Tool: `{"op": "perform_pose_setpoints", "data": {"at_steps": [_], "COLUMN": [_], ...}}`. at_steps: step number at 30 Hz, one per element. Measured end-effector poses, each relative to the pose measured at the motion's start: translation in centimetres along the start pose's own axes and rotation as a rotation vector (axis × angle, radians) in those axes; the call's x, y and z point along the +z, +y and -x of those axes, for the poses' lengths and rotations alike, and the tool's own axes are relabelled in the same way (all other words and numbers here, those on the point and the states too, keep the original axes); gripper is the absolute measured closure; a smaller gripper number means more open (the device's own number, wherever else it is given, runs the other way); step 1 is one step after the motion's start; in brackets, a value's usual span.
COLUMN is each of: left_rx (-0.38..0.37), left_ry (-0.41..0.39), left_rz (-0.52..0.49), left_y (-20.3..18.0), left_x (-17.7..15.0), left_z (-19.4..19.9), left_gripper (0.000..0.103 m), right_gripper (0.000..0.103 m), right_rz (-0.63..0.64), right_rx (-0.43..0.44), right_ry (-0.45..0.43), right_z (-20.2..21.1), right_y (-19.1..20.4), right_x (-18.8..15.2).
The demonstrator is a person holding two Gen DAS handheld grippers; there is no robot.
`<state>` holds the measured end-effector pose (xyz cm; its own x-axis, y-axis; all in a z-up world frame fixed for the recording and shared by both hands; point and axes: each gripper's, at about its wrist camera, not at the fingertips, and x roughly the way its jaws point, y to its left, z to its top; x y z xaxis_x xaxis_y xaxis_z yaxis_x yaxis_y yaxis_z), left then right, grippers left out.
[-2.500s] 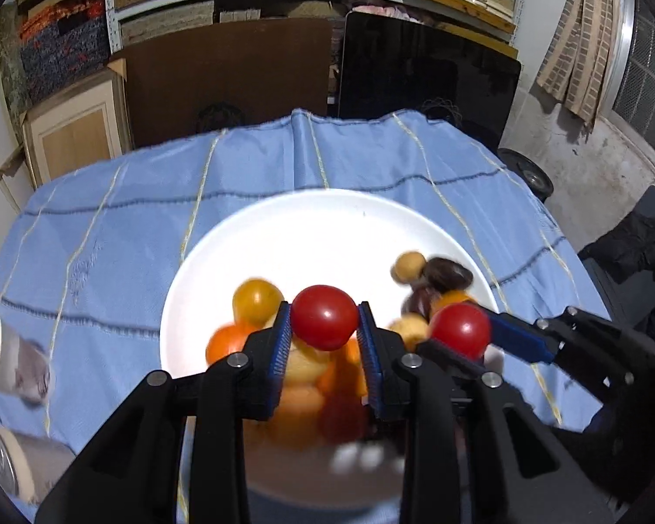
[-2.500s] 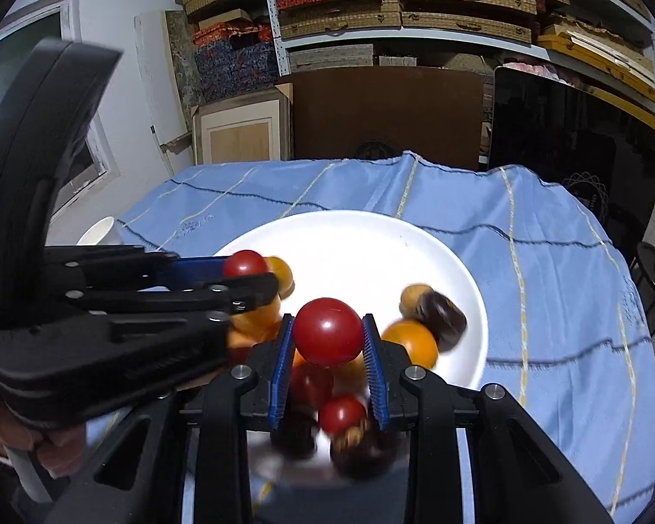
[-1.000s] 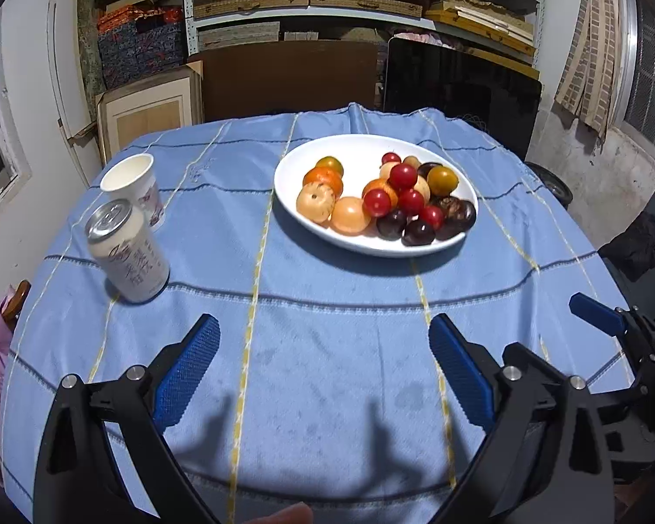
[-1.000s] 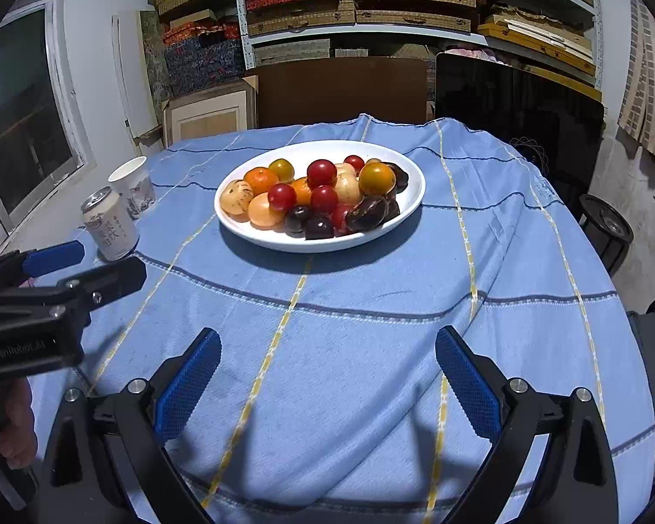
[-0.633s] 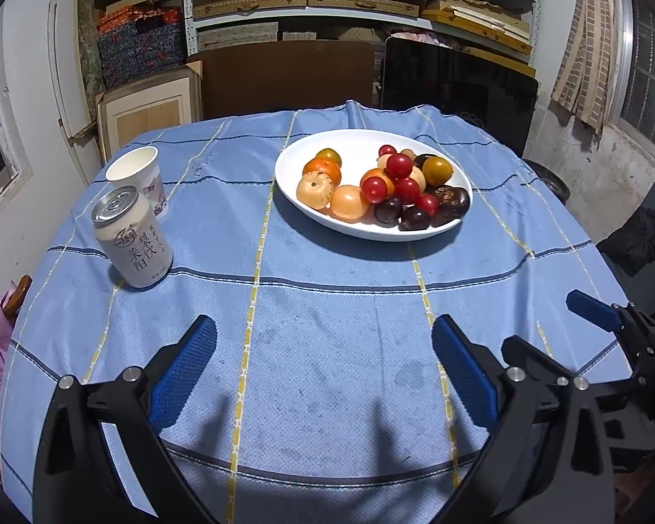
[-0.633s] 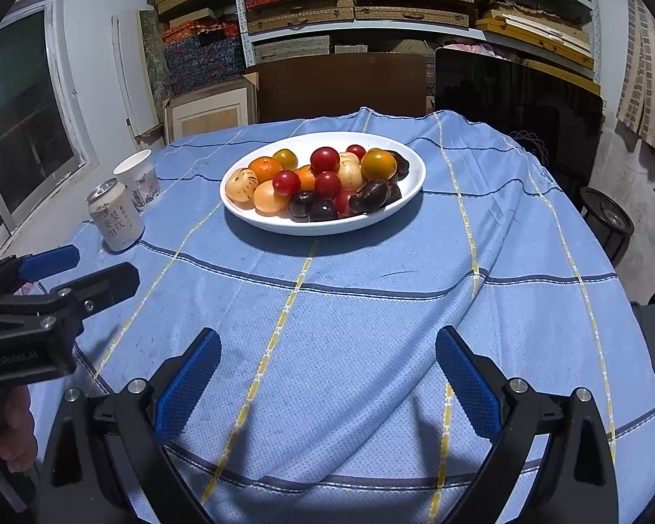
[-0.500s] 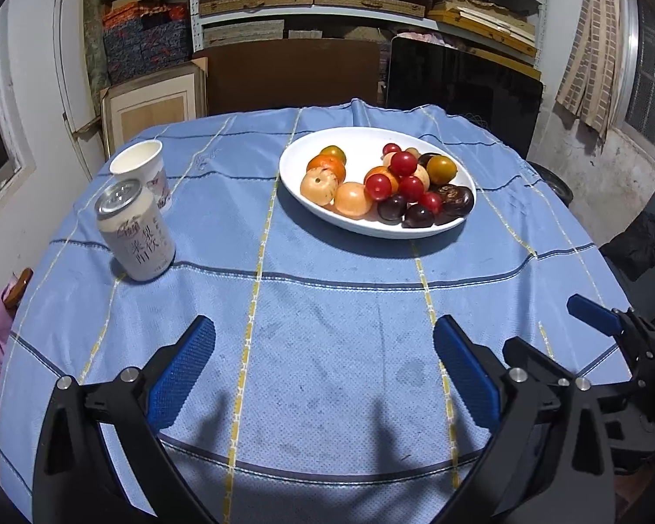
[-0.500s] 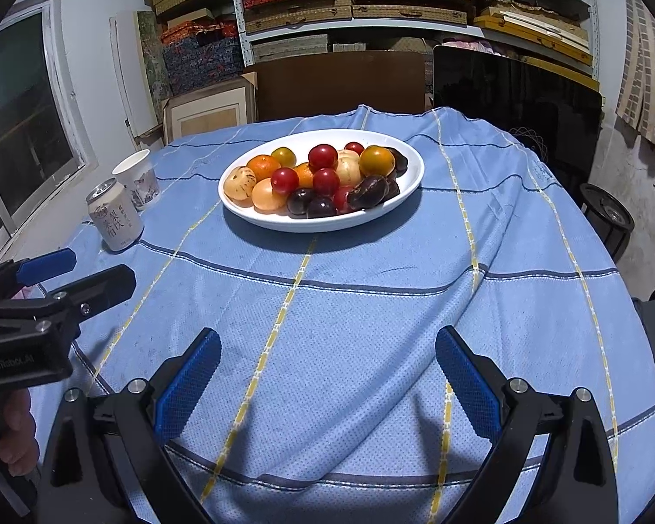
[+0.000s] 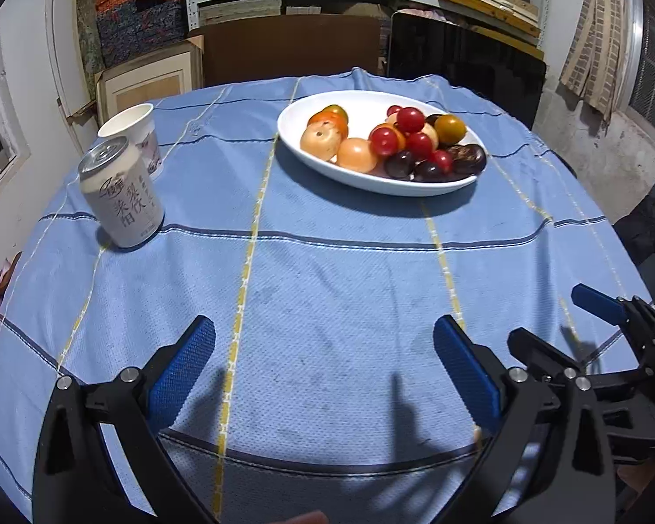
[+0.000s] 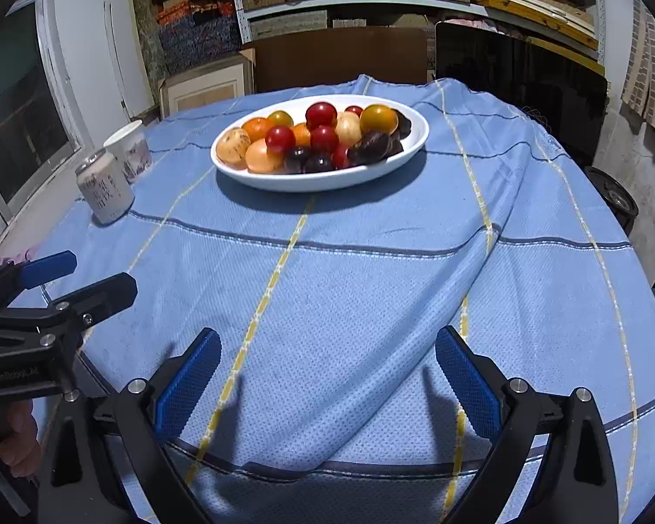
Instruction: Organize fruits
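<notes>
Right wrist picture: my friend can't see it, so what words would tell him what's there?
A white plate piled with red, orange and dark fruits sits on a blue tablecloth. A drink can and paper cup stand to its left. The right gripper shows at the bottom, its blue-padded jaws wide open and empty.
</notes>
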<state>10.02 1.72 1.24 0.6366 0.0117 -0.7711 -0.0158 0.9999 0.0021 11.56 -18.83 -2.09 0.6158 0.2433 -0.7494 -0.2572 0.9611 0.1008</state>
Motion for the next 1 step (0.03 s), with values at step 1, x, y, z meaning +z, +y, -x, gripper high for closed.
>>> {"op": "perform_pose_setpoints", "data": {"at_steps": [1], "left_rx": [0.007], "left_ry": [0.003], "left_rz": [-0.001], "left_y": [0.08], "left_x": [-0.10], "left_z": [-0.18], "left_gripper": [0.005], "right_gripper": [0.003], "right_rz": [0.001], "right_rx": [-0.001], "right_ry": [0.004], "right_z": [-0.12], "right_y": [0.01], "right_x": [-0.06]}}
